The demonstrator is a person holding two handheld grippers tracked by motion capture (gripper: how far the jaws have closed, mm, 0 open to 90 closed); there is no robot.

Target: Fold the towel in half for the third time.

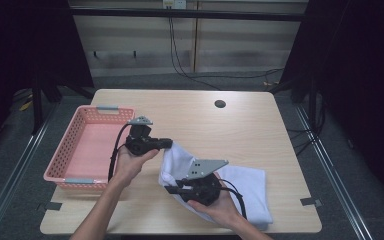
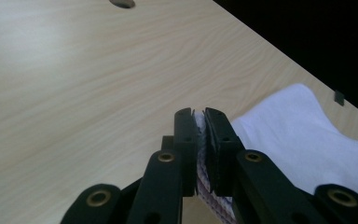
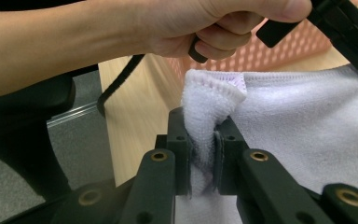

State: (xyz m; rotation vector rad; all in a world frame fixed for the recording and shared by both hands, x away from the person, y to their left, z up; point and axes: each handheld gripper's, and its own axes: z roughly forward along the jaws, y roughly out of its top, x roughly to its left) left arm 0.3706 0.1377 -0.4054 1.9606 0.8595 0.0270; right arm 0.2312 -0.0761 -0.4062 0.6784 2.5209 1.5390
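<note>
Both grippers pinch one edge of a white towel above the table.

The left gripper (image 1: 166,144) clamps the towel (image 1: 245,187) at its far-left corner; the right gripper (image 1: 171,190) grips a bunched near corner. The rest lies on the table (image 1: 240,120), near right. The pink basket (image 1: 102,114) at left holds nothing. No writing is legible.

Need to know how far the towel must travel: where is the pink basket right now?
In the high view, the pink basket sits at the table's left edge, just left of the left gripper.
</note>
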